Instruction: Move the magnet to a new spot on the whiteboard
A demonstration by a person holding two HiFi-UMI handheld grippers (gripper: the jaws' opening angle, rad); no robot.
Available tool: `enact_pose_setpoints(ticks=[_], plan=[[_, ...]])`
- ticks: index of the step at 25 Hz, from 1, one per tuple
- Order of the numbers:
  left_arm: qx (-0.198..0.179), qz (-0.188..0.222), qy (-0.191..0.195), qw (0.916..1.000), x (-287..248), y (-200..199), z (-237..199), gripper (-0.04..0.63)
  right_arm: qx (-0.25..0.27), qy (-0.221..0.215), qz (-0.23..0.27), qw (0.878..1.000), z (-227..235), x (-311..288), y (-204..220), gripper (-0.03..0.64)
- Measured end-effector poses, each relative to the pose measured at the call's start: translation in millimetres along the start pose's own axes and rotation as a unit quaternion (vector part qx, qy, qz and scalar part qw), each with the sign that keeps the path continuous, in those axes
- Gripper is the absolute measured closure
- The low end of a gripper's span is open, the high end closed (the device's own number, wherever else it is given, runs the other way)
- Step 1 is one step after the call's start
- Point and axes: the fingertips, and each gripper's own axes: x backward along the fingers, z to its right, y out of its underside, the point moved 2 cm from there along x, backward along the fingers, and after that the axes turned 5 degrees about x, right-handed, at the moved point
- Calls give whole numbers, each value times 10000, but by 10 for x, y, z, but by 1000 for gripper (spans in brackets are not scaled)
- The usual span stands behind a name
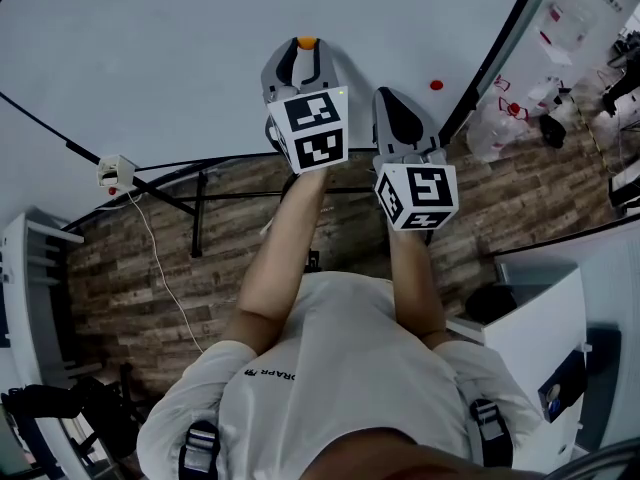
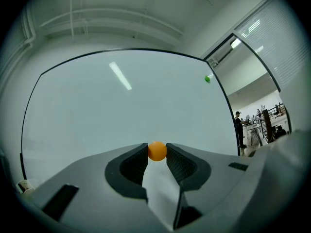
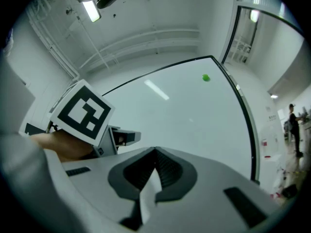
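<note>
A small round orange magnet (image 2: pixel 157 151) sits between the tips of my left gripper (image 2: pixel 157 150), and both pads press on its sides. In the head view the left gripper (image 1: pixel 306 48) reaches up against the whiteboard (image 1: pixel 150 48), with the orange magnet (image 1: pixel 306 42) at its tips. Whether the magnet touches the whiteboard (image 2: pixel 121 106) I cannot tell. My right gripper (image 1: pixel 385 94) hangs just right of the left one, lower on the board. The right gripper (image 3: pixel 155 151) is shut, its jaws meeting with nothing between them.
A red magnet (image 1: pixel 436 85) sticks near the board's black right frame (image 1: pixel 500 58). A green magnet (image 2: pixel 207 79) sits near the board's upper right corner, also visible as the green magnet (image 3: pixel 206 77). Beyond the frame stands a person (image 2: pixel 239 127). A white cabinet (image 1: pixel 540 328) is at the lower right.
</note>
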Motion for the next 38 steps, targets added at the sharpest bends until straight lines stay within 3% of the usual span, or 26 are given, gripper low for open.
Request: enact_pose_setpoints(ticks=[18,38], plan=[[-71,324,109,9994,303,25,24,476,49,-11,-2,10000,-60,-14,-13,604],[-61,374,238,9990,564,259,173,476,41,39,-77,10000,-21,35,67,604]])
